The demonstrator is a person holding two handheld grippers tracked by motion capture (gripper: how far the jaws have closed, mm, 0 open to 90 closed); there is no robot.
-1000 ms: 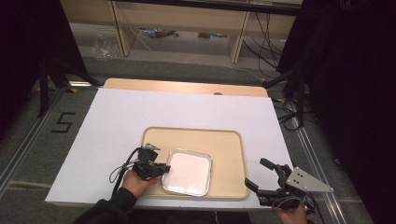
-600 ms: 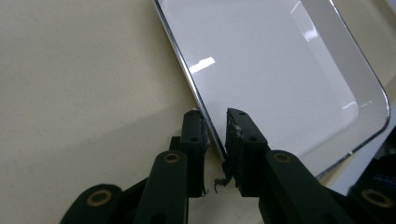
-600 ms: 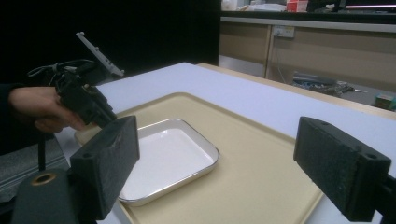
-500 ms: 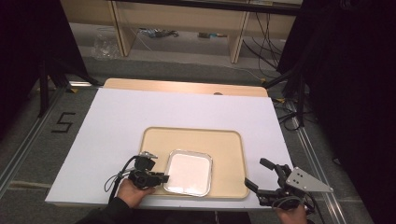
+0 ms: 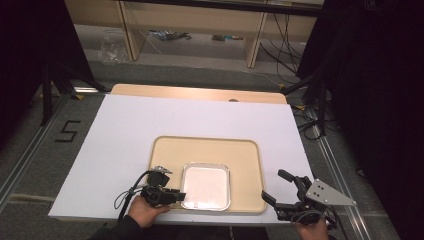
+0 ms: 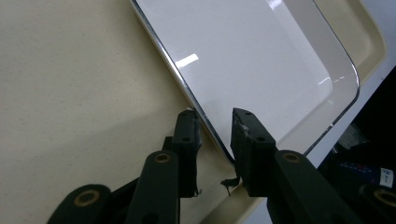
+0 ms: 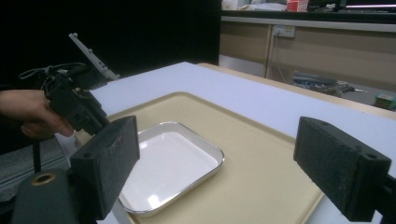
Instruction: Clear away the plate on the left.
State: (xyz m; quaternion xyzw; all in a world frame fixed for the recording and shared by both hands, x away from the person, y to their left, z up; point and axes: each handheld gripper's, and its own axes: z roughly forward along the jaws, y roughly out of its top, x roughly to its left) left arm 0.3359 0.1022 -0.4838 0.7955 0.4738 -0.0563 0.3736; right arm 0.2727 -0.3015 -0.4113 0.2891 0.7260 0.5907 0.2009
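Note:
A white square dish (image 5: 205, 186) with a shiny metal rim lies in the near part of a beige tray (image 5: 245, 150). My left gripper (image 5: 180, 196) reaches in from the left at the dish's near left corner. In the left gripper view its jaws (image 6: 215, 128) straddle the dish's rim (image 6: 205, 122). They have just been opening, and a gap shows on each side of the rim. The dish (image 6: 252, 60) rests flat on the tray (image 6: 70, 93). My right gripper (image 5: 276, 186) hovers wide open off the tray's near right corner, with nothing between its pads (image 7: 109, 161).
The tray sits on a white table sheet (image 5: 150, 120), close to the near edge. A wooden strip (image 5: 200, 93) runs along the far edge. In the right gripper view a person's left hand (image 7: 32, 114) shows beyond the dish (image 7: 168, 168).
The left gripper has slipped a little toward the near edge and its jaws have parted around the dish's rim. The dish and the right gripper have stayed put.

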